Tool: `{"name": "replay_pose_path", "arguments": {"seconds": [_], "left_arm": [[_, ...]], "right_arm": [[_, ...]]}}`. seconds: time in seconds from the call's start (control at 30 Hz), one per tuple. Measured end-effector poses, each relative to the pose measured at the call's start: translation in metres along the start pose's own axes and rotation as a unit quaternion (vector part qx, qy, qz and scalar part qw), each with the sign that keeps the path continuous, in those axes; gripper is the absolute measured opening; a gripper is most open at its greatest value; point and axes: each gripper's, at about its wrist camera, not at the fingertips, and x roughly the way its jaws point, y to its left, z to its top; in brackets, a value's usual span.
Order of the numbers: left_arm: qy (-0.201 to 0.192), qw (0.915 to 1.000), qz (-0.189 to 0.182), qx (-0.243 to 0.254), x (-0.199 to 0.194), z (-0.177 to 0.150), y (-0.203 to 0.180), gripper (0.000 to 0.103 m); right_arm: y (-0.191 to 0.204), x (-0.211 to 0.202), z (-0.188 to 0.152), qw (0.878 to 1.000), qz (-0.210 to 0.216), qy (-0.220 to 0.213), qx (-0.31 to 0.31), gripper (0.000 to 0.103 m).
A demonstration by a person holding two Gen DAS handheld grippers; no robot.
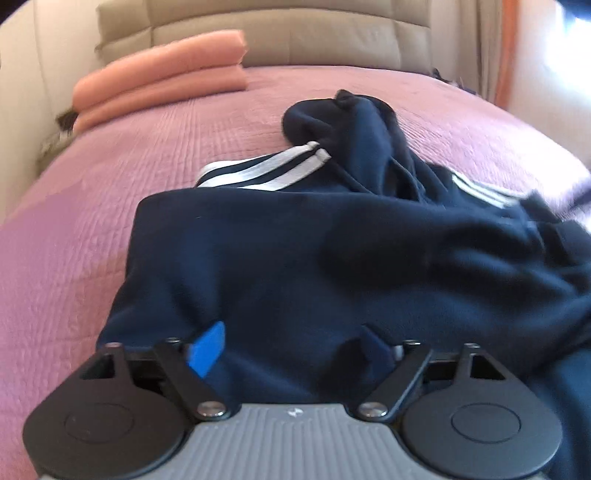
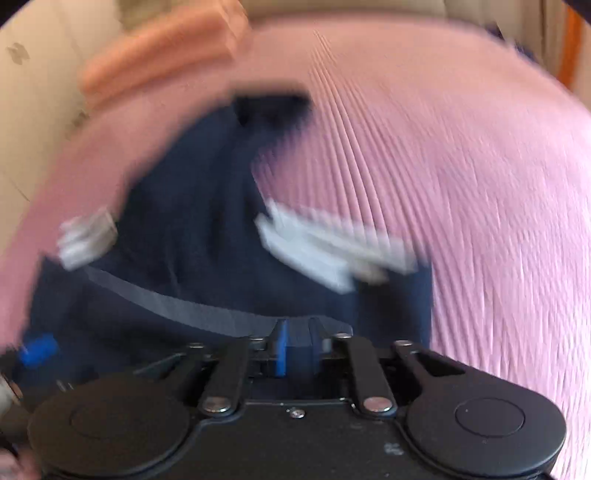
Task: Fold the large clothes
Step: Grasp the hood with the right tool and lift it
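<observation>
A navy hoodie [image 1: 295, 251] with white sleeve stripes [image 1: 266, 171] lies crumpled on the pink bedspread [image 1: 66, 229]. In the left wrist view my left gripper [image 1: 288, 349] has its fingers wide apart, with navy cloth lying between and over them; the blue left pad [image 1: 207, 349] shows. In the blurred right wrist view my right gripper [image 2: 297, 349] is shut on a fold of the navy hoodie [image 2: 192, 229], its blue pad [image 2: 280, 349] pressed against the cloth. White stripes [image 2: 325, 251] streak across the sleeve.
Two folded salmon-pink items [image 1: 162, 81] are stacked at the bed's far left by the beige padded headboard [image 1: 280, 33]. A curtain [image 1: 495, 48] hangs at far right. The bedspread [image 2: 480, 177] stretches to the right.
</observation>
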Motion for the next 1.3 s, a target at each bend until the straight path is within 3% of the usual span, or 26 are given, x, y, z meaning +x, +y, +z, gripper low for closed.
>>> {"name": "replay_pose_path", "arguments": {"seconds": [0.03, 0.07, 0.17, 0.23, 0.37, 0.43, 0.53, 0.67, 0.77, 0.87, 0.93, 0.97, 1.07, 1.17, 1.23, 1.27, 1.3], "left_arm": [[-0.005, 1.0000, 0.002, -0.001, 0.001, -0.002, -0.002, 0.089], [-0.009, 0.9999, 0.001, -0.006, 0.001, -0.003, -0.002, 0.091], [-0.013, 0.9999, -0.001, -0.010, 0.002, -0.005, -0.003, 0.094], [-0.011, 0.9999, 0.000, -0.006, 0.002, -0.004, -0.005, 0.094], [-0.006, 0.9999, -0.014, 0.000, 0.001, -0.002, -0.001, 0.095], [-0.004, 0.9998, -0.021, 0.005, 0.001, -0.001, 0.001, 0.095], [-0.003, 0.9996, -0.027, 0.012, 0.001, -0.001, 0.002, 0.095], [-0.004, 0.9994, -0.030, 0.018, 0.003, -0.001, 0.002, 0.096], [-0.007, 0.9992, -0.032, 0.022, 0.003, -0.002, 0.002, 0.098], [-0.010, 0.9990, -0.034, 0.026, 0.003, -0.002, 0.002, 0.098], [-0.011, 0.9989, -0.036, 0.028, 0.003, -0.003, 0.003, 0.099], [-0.013, 0.9988, -0.036, 0.029, 0.003, -0.003, 0.002, 0.099], [-0.014, 0.9988, -0.036, 0.029, 0.003, -0.004, 0.002, 0.099], [-0.014, 0.9990, -0.033, 0.028, 0.003, -0.003, 0.001, 0.099], [-0.012, 0.9990, -0.033, 0.027, 0.003, -0.002, 0.001, 0.099], [-0.012, 0.9990, -0.034, 0.028, 0.003, -0.002, 0.001, 0.099], [-0.012, 0.9989, -0.034, 0.029, 0.003, -0.003, 0.001, 0.099]], "right_arm": [[0.003, -0.001, 0.019, 1.000, 0.019, -0.025, -0.001, 0.069], [0.004, 0.003, 0.036, 0.998, 0.036, -0.043, 0.001, 0.076], [0.009, 0.033, 0.091, 0.994, 0.080, -0.077, 0.013, 0.076], [0.013, 0.062, 0.127, 0.992, 0.089, -0.092, 0.018, 0.076], [0.005, 0.126, 0.181, 0.993, 0.068, -0.075, 0.057, 0.076], [-0.009, 0.156, 0.201, 0.990, 0.078, -0.052, 0.109, 0.076], [-0.032, 0.194, 0.215, 0.971, 0.102, -0.031, 0.216, 0.079], [-0.048, 0.226, 0.221, 0.946, 0.082, -0.023, 0.312, 0.081], [-0.042, 0.227, 0.219, 0.950, 0.054, -0.012, 0.307, 0.081], [-0.023, 0.208, 0.216, 0.966, 0.032, -0.028, 0.255, 0.083], [-0.017, 0.213, 0.220, 0.972, 0.042, 0.004, 0.230, 0.085], [-0.018, 0.224, 0.225, 0.968, 0.067, 0.023, 0.241, 0.084], [-0.027, 0.240, 0.224, 0.935, 0.137, 0.037, 0.324, 0.089], [-0.038, 0.262, 0.222, 0.912, 0.131, 0.050, 0.386, 0.094], [-0.047, 0.263, 0.220, 0.893, 0.148, 0.038, 0.423, 0.092], [-0.048, 0.260, 0.221, 0.891, 0.154, 0.038, 0.426, 0.086], [-0.048, 0.255, 0.223, 0.896, 0.156, 0.032, 0.415, 0.047]]}}
